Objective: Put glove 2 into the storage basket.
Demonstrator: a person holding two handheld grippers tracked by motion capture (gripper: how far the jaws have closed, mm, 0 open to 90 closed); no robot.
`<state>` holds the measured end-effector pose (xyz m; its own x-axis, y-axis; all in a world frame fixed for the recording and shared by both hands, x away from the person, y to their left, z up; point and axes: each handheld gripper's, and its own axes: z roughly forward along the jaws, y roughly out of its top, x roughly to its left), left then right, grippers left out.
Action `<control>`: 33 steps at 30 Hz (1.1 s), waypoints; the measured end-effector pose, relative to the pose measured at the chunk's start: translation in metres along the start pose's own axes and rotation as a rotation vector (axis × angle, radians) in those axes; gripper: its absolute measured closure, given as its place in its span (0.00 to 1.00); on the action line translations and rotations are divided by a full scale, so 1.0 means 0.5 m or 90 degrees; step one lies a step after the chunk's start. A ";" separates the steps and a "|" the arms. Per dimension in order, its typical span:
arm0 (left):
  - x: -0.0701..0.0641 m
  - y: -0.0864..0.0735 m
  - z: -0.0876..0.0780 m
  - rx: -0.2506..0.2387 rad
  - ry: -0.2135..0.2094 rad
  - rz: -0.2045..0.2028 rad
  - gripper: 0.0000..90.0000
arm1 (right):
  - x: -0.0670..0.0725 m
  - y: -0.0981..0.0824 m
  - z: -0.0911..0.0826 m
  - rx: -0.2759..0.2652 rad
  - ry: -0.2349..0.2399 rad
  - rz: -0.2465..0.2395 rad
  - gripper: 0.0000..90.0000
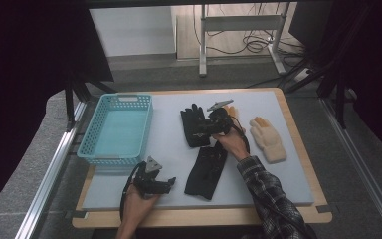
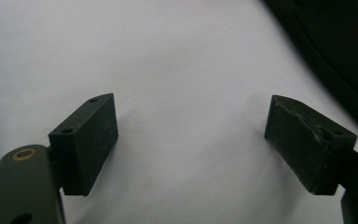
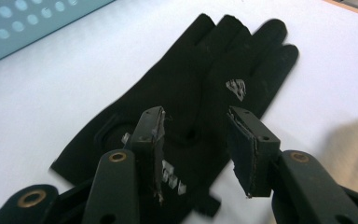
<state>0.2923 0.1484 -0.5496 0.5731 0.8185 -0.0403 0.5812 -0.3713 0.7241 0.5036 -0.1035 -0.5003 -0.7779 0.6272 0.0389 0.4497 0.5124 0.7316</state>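
Note:
A black glove (image 1: 193, 127) lies flat on the white mat, fingers pointing away. My right gripper (image 1: 199, 130) hovers over it, jaws apart and pointing left. In the right gripper view the glove (image 3: 191, 93) lies under the open right gripper (image 3: 196, 135), and nothing is pinched between the pads. A second black glove (image 1: 207, 171) lies nearer the front. My left gripper (image 1: 171, 183) rests low near the front edge, pointing right at that glove. In the left gripper view, the left gripper (image 2: 191, 135) is open and empty over bare mat, with the black glove (image 2: 335, 46) at top right.
A light-blue basket (image 1: 117, 128) stands empty at the left of the mat (image 1: 169, 149). A beige glove (image 1: 268, 139) lies at the right, and another pale glove (image 1: 231, 110) peeks out behind the right gripper. The basket's wall (image 3: 28, 18) appears in the right gripper view.

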 end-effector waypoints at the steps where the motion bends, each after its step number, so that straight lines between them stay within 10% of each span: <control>1: 0.000 0.000 0.000 0.000 -0.001 -0.001 0.19 | -0.002 0.003 0.006 0.001 0.001 -0.003 0.61; 9: 0.000 0.000 0.000 0.000 0.000 0.001 0.19 | -0.014 0.012 0.081 0.042 -0.014 -0.013 0.41; 19: 0.000 0.000 0.000 0.001 0.001 0.001 0.19 | 0.001 0.021 0.086 0.077 -0.036 -0.004 0.95; 33: 0.000 0.000 0.000 0.001 0.000 0.000 0.19 | -0.003 0.056 0.025 0.011 -0.011 0.091 0.97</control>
<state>0.2920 0.1484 -0.5495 0.5734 0.8183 -0.0398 0.5821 -0.3728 0.7226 0.5230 -0.0827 -0.4883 -0.6975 0.7047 0.1298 0.5631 0.4270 0.7076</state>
